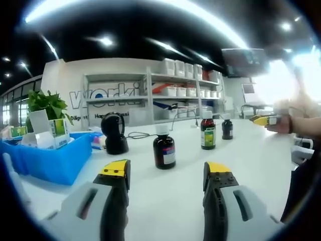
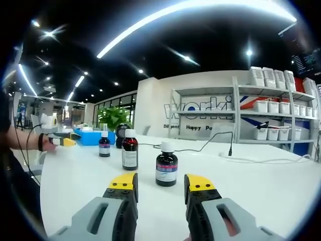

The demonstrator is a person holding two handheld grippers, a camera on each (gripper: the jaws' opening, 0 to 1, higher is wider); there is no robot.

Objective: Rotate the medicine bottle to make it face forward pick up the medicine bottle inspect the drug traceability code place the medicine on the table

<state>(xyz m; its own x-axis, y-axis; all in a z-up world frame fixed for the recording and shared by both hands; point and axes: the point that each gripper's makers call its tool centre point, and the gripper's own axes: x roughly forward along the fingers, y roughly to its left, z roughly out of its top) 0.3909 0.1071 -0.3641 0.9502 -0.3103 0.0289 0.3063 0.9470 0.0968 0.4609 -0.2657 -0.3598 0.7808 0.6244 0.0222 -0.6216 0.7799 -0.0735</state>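
Note:
Three brown medicine bottles with white caps stand upright in a row on the white table [image 1: 251, 165]. In the left gripper view the nearest bottle [image 1: 164, 146] is just ahead of my open left gripper [image 1: 167, 170], apart from its jaws; a green-labelled bottle [image 1: 208, 130] and a small bottle [image 1: 227, 126] stand farther right. In the right gripper view my right gripper [image 2: 161, 183] is open and empty, with the nearest bottle [image 2: 166, 164] straight ahead, then a taller bottle [image 2: 130, 149] and a small bottle [image 2: 104, 144] to the left.
A black scanner on a stand [image 1: 114, 133] and a blue bin [image 1: 45, 158] holding boxes sit at the left. A hand holds another yellow-tipped gripper [image 1: 265, 120] at the far right, and one [image 2: 64, 142] shows at the left. A cable [image 2: 200, 148] lies across the table [image 2: 261, 186]; shelves [image 2: 271, 113] line the back wall.

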